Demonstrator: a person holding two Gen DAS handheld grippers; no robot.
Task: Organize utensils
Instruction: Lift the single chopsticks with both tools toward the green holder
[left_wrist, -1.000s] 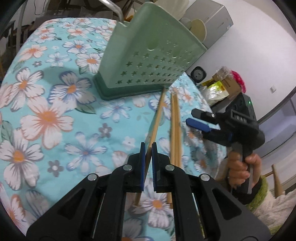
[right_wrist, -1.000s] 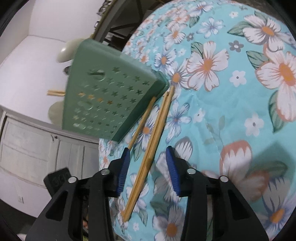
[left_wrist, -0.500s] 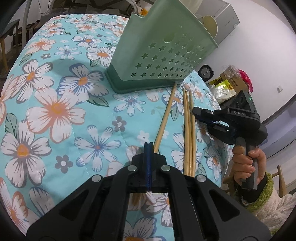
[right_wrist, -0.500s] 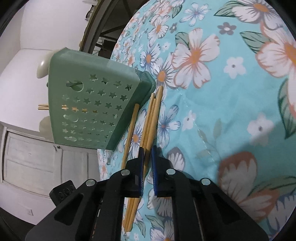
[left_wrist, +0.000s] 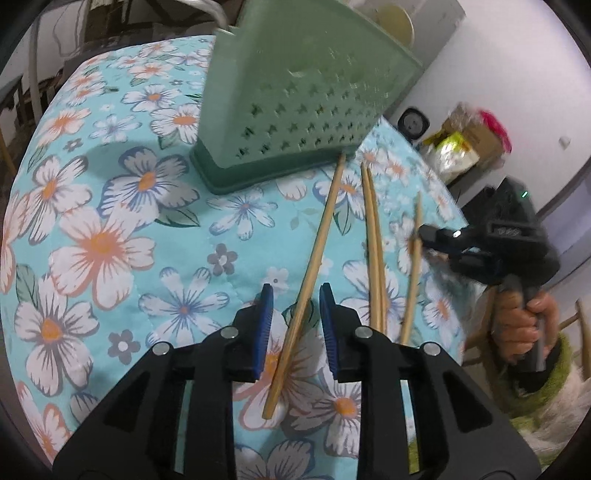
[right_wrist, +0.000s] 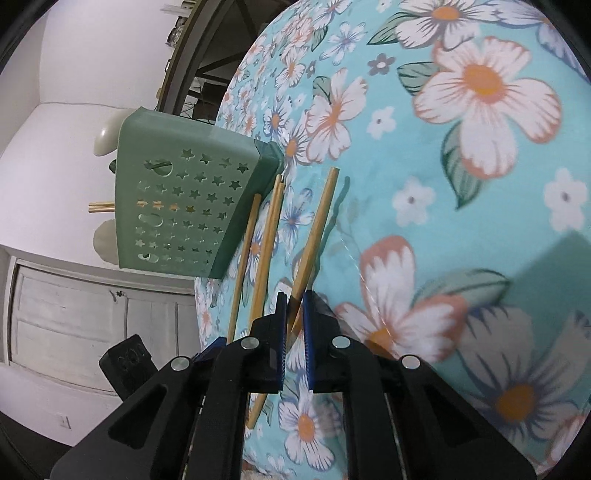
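A green star-punched utensil holder (left_wrist: 295, 99) stands on the floral tablecloth (left_wrist: 110, 206); it also shows in the right wrist view (right_wrist: 184, 210). My left gripper (left_wrist: 295, 310) is open, its jaws on either side of one wooden chopstick (left_wrist: 317, 251) lying on the cloth. A pair of chopsticks (left_wrist: 373, 236) lies just right of it. My right gripper (right_wrist: 293, 321) is shut on one chopstick (right_wrist: 317, 229) and holds it lifted off the cloth; the same chopstick (left_wrist: 415, 266) shows in the left wrist view. Three chopsticks (right_wrist: 264, 254) lie beside the holder.
Chopstick ends (right_wrist: 99, 207) and pale spoons (right_wrist: 105, 136) stick out of the holder's top. The table edge drops off at the right in the left wrist view, with bags and boxes (left_wrist: 465, 144) on the floor beyond. A white cabinet (right_wrist: 74, 321) stands behind.
My left gripper was shut half a second ago and has opened around the single chopstick. My right gripper closed on one chopstick and lifted it off the cloth.
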